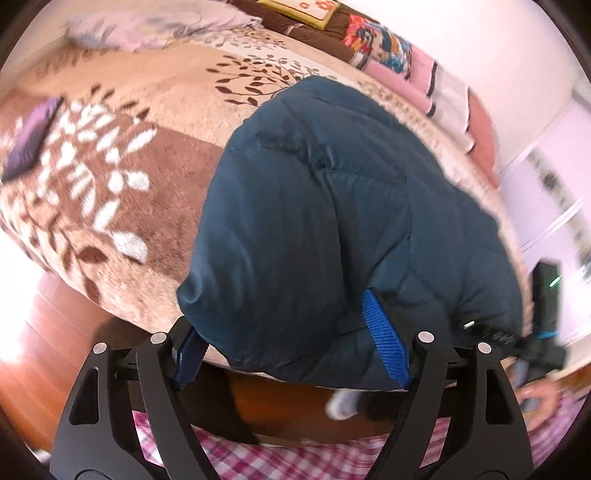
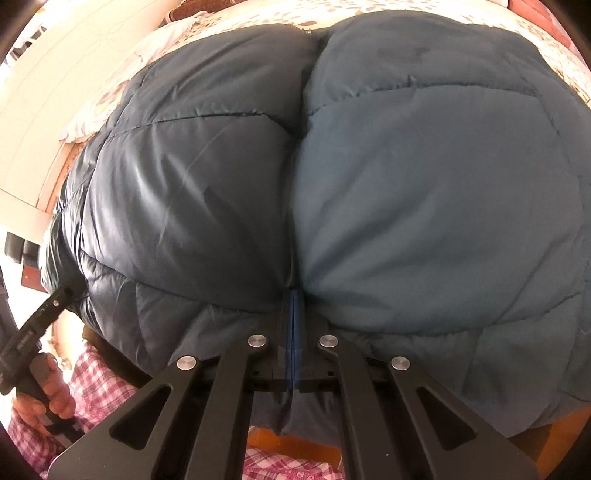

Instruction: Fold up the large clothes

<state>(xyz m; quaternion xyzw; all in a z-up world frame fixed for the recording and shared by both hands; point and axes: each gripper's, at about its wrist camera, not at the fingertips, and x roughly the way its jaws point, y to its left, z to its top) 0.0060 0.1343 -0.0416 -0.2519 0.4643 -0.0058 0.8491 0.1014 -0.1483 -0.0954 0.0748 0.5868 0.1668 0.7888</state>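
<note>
A dark blue quilted puffer jacket (image 1: 332,221) lies on a bed with a beige and brown leaf-print cover (image 1: 110,155). My left gripper (image 1: 291,339) is open; its blue-padded fingers (image 1: 384,339) straddle the jacket's near edge at the bedside. In the right wrist view the jacket (image 2: 406,184) fills the frame, folded in two puffy halves meeting at a centre seam. My right gripper (image 2: 294,325) is shut on the jacket's near edge at that seam, with fabric pinched between the blue pads. The left gripper's body also shows in the right wrist view (image 2: 33,332), held by a hand.
Pillows (image 1: 147,26) and folded blankets (image 1: 424,74) lie at the far side of the bed. A purple item (image 1: 29,144) lies on the left of the cover. The wooden bed frame (image 1: 295,406) and pink checked clothing (image 2: 99,387) are close below.
</note>
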